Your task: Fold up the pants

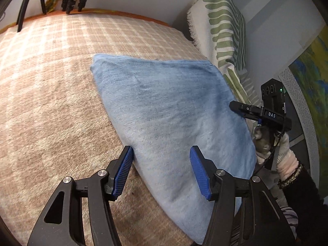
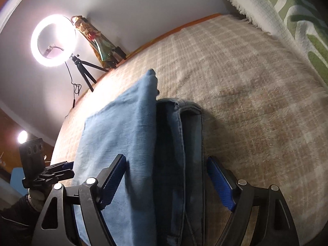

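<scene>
- The pants (image 1: pixel 170 110) are blue denim, soft and a bit fuzzy, paler in some spots.
- They are folded into a flat shape with straight sides, and they lie on the bed (image 1: pixel 51 94).
- The bed has a fluffy cover with tan and cream squares.
- From the right wrist view, the pants (image 2: pixel 131 143) show a thick stitched edge and a darker inside part on one side.
- A white throw (image 1: pixel 221 30) with green leaf shapes and a fringe hangs just beside the bed.
- A round ring light (image 2: pixel 53 40) glows on a small black tripod near the wall.
- The left gripper (image 1: pixel 162 172) has black arms and blue ribbed fingers (image 1: pixel 123 172).
- Its fingers are spread apart. One finger sits at the edge of the pants and the other is over the cloth. They are not squeezing it.
- The right gripper (image 2: pixel 170 182) has the same blue ribbed fingers (image 2: pixel 220 182).
- Its fingers are spread wide. The folded pants lie between them, with the stitched edge near the right finger. I cannot tell if the left finger touches the cloth.
- A hand in a pale knit sleeve (image 1: pixel 285 153) holds the right gripper at the far side of the pants.
</scene>
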A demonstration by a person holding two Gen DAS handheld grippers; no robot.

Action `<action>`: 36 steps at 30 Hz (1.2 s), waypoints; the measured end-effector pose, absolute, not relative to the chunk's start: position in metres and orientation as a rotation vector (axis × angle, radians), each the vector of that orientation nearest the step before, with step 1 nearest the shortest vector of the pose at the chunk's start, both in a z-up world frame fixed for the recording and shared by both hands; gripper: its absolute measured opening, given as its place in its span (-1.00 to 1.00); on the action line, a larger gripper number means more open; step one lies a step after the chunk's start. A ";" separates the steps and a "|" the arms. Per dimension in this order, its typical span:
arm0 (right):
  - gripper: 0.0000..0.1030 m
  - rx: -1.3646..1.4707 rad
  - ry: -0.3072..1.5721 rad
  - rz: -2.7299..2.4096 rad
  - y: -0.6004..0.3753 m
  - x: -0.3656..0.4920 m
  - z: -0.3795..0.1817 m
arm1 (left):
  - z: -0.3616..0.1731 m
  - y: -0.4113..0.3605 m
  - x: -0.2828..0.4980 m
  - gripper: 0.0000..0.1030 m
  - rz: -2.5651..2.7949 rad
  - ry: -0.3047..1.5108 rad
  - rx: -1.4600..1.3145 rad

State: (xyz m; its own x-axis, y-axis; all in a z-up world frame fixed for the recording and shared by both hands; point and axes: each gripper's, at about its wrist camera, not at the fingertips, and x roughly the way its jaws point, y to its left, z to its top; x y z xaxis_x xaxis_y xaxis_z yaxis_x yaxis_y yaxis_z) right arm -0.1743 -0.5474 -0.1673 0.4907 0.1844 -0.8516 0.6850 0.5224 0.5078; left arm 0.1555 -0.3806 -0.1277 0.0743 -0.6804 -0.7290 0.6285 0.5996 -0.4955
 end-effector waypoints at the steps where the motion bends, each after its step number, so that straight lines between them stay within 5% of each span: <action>1: 0.64 1.002 1.026 -0.375 -0.547 -0.175 -0.167 | -0.130 -0.381 0.157 0.10 -0.978 1.133 -0.062; 5: 0.69 0.990 1.003 -0.375 -0.543 -0.174 -0.168 | -0.133 -0.382 0.160 0.10 -0.976 1.127 -0.085; 8: 0.08 1.008 1.004 -0.321 -0.538 -0.170 -0.168 | -0.133 -0.387 0.160 0.10 -0.980 1.111 -0.072; 12: -0.10 0.941 1.019 -0.325 -0.529 -0.164 -0.162 | -0.133 -0.390 0.161 -0.13 -0.977 1.102 -0.093; 16: -0.10 0.948 1.019 -0.331 -0.527 -0.164 -0.162 | -0.135 -0.390 0.163 -0.17 -0.982 1.097 -0.100; 21: 0.28 0.979 1.006 -0.318 -0.526 -0.160 -0.169 | -0.139 -0.392 0.168 0.06 -0.974 1.121 -0.135; 26: 0.25 0.906 1.061 -0.344 -0.520 -0.151 -0.165 | -0.139 -0.400 0.166 0.07 -0.972 1.106 -0.130; 28: 0.11 0.884 1.075 -0.357 -0.518 -0.149 -0.163 | -0.139 -0.402 0.165 0.06 -0.971 1.101 -0.127; 30: -0.18 0.834 1.091 -0.383 -0.514 -0.147 -0.157 | -0.138 -0.403 0.165 -0.38 -0.971 1.096 -0.125; 33: -0.58 0.697 1.128 -0.430 -0.505 -0.137 -0.143 | -0.135 -0.401 0.167 -0.54 -0.982 1.079 -0.138; 36: -0.70 0.575 1.182 -0.478 -0.491 -0.124 -0.129 | -0.131 -0.401 0.166 -0.57 -0.990 1.061 -0.128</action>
